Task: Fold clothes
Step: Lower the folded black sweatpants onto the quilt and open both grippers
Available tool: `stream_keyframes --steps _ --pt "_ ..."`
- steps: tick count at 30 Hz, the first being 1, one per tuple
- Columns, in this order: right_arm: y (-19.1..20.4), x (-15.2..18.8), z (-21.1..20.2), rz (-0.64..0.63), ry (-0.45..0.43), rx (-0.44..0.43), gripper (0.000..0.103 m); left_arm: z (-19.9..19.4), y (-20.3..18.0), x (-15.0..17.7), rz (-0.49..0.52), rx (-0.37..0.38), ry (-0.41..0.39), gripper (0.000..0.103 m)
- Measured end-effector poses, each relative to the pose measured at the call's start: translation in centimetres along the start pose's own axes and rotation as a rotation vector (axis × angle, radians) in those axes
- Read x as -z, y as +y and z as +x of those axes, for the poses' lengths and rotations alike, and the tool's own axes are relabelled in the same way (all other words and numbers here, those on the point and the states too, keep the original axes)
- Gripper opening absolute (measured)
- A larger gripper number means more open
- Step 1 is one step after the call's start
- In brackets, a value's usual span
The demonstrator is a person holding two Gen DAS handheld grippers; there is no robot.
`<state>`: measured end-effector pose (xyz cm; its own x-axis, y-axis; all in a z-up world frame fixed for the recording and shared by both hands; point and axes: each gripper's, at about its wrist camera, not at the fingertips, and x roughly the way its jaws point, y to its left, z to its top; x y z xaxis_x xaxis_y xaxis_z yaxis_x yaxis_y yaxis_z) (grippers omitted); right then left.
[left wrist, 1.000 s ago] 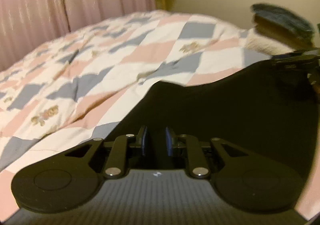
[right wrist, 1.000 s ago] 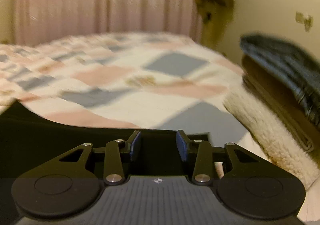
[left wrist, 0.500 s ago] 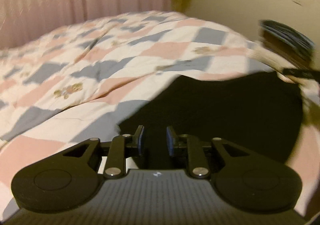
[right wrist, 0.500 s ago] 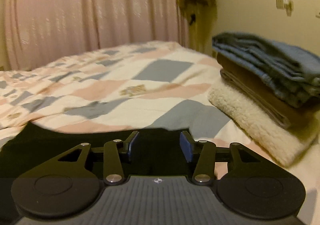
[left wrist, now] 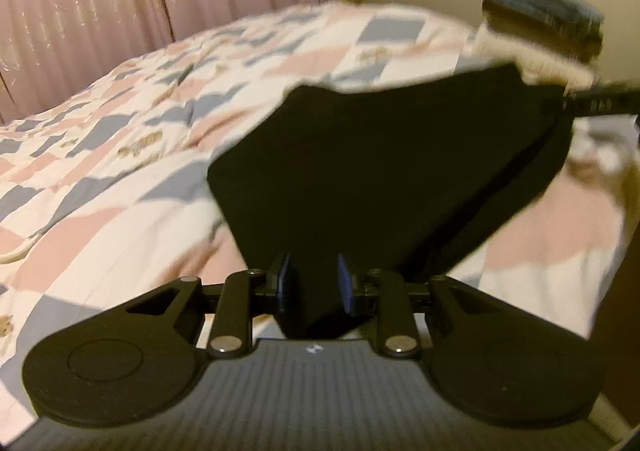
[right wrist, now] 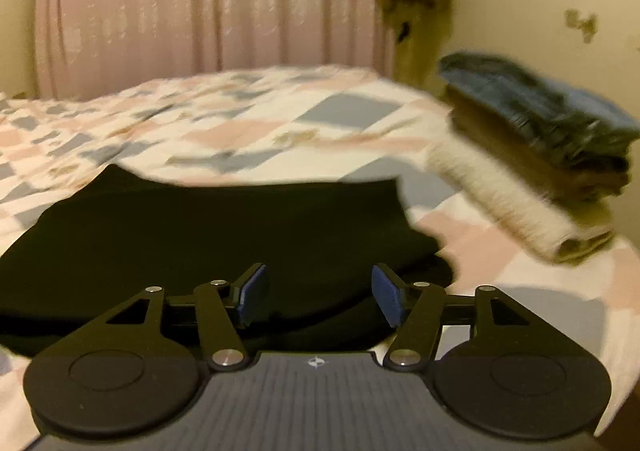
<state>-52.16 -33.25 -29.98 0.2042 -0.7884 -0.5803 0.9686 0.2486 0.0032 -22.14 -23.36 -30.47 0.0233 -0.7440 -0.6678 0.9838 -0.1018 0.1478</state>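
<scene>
Black garment [left wrist: 384, 171] fills the left wrist view, one bunched corner pinched between the blue pads of the left gripper [left wrist: 313, 285], the cloth lifted and stretched rightward over the checked quilt [left wrist: 120, 155]. Right wrist view: the right gripper [right wrist: 319, 301] has its jaws spread wide apart, with the garment [right wrist: 216, 235] lying on the quilt [right wrist: 280, 123] beneath them. Near it on the right sits a blurred stack of folded clothes [right wrist: 536, 139].

1. Black garment [left wrist: 392, 171], plain dark fabric, folded over (two layers visible at 4 o'clock edge), one end bunched and lifted at 6 o'clock.
2. From right wrist: garment [right wrist: 208, 235] lies flat.
</scene>
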Motion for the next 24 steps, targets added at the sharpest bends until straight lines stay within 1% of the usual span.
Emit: stream_keyframes --steps 2,4,6,8,10,12,16,21,23,24 --pt "0.8 0.9 1.7 -0.006 0.092 -0.002 0.062 0.3 -0.2 0.2 -0.028 -0.013 0.023 0.023" --pt "1.3 1.5 1.8 0.012 0.111 0.026 0.063 -0.4 -0.3 -0.2 -0.050 -0.030 0.028 0.023" --pt "1.6 1.2 0.2 0.054 0.087 0.011 0.063 -1.4 -0.4 -0.4 -0.054 -0.044 0.025 0.024" --pt "1.9 1.1 -1.7 0.089 0.059 -0.013 0.065 -2.5 -0.4 -0.7 -0.073 -0.057 0.033 0.034" --pt "2.5 1.5 -3.3 0.100 0.056 -0.018 0.073 -3.5 -0.5 -0.7 -0.109 -0.051 0.041 0.036" --pt "3.1 1.9 -4.8 0.111 0.052 -0.023 0.074 -4.4 -0.7 -0.6 -0.132 -0.045 0.052 0.040" --pt "4.3 2.8 -7.8 0.134 0.046 -0.034 0.081 -6.5 -1.5 -0.4 -0.149 -0.047 0.060 0.045" --pt "5.7 3.6 -11.5 0.154 0.035 -0.037 0.086 -9.7 -1.9 -0.2 -0.158 -0.045 0.019 0.051" --pt "6.0 3.4 -12.6 0.158 0.025 -0.033 0.088 -10.8 -2.0 -0.2 -0.161 -0.044 -0.004 0.059" --pt "6.0 3.3 -13.2 0.160 0.016 -0.034 0.089 -11.4 -2.1 -0.1 -0.163 -0.043 -0.015 0.060"
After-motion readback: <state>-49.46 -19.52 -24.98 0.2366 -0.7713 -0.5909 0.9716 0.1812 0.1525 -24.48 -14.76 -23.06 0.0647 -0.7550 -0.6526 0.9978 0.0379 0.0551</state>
